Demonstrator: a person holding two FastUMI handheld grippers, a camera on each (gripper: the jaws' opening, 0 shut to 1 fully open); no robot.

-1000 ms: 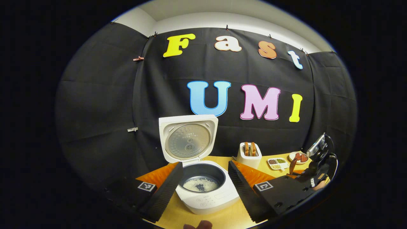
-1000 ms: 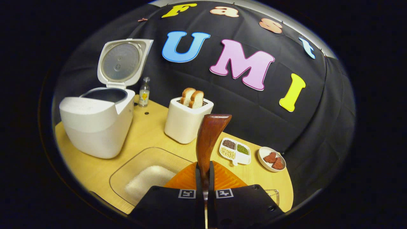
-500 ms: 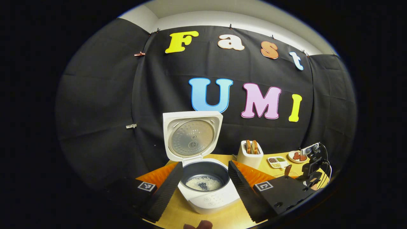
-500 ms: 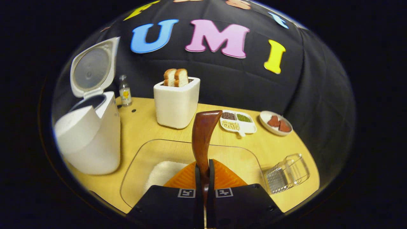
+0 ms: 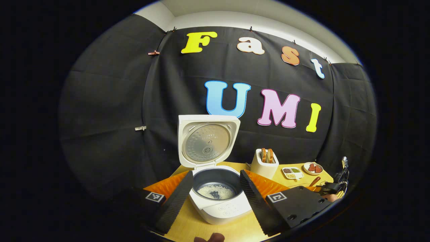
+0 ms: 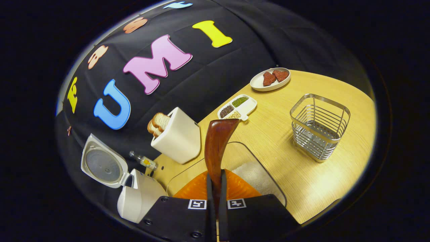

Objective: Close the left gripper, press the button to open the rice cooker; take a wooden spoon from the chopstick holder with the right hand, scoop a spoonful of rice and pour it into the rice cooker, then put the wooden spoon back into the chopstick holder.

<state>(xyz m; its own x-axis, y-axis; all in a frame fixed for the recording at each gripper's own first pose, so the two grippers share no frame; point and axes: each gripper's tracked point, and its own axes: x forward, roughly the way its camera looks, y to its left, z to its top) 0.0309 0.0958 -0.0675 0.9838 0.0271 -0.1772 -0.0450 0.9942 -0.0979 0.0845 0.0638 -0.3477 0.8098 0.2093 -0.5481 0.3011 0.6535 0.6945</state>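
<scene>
Step in hand, as I judge: last one, spoon return to holder; rice already lies in pot.

- Desk [image 6: 285, 161]: pale wood grain, smooth.
- Rice cooker [image 5: 218, 201]: white glossy, lid upright, dark round pot.
- Chopstick holder [image 6: 319, 126]: square wire basket, upright, well right of spoon.
- Wooden spoon [image 6: 216, 144]: dark polished, curved; right claw [image 6: 215, 201] pinches handle.
- Left claw [image 5: 215, 195]: wide, holds nothing, before cooker.

Next move needs swing right, bowl or handle down into basket.

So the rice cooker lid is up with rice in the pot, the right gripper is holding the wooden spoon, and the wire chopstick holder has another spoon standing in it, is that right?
Not quite: the chopstick holder stands empty on the table in the right gripper view. The rest holds: the rice cooker has its lid up with rice in the pot, seen in the left gripper view, and the right gripper is shut on the wooden spoon.
</scene>
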